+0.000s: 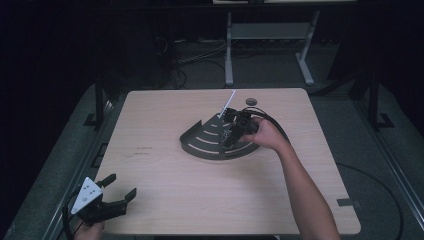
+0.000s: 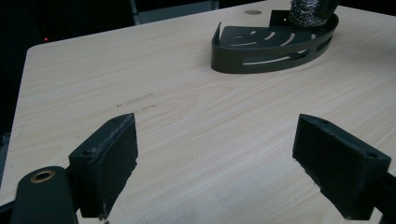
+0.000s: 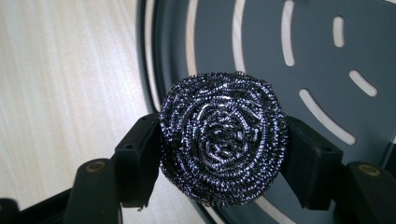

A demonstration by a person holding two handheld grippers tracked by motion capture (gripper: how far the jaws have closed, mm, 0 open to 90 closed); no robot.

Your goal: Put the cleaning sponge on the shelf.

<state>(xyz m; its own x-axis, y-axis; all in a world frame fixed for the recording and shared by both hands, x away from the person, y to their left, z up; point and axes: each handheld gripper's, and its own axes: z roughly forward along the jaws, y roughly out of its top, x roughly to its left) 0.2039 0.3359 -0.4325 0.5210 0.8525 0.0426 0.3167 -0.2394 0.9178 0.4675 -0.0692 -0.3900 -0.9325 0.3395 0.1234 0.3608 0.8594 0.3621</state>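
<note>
Right gripper view: steel wool scourer (image 3: 223,137) clenched between right gripper (image 3: 223,163) jaws, over dark slotted rack (image 3: 317,56)
Best lowered gently inside rack wall before releasing; left gripper (image 1: 118,192) spread wide, empty, near table (image 1: 165,200) corner

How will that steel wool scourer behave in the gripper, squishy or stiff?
Probably springy: the scourer is a loose coil of wire mesh bulging past the right gripper pads. Likely light, being mostly air. Its rough loops should resist slipping, though they may snag.

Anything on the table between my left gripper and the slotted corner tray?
No. In the left gripper view, bare wood runs from the open left gripper to the tray; the high view agrees.
</note>
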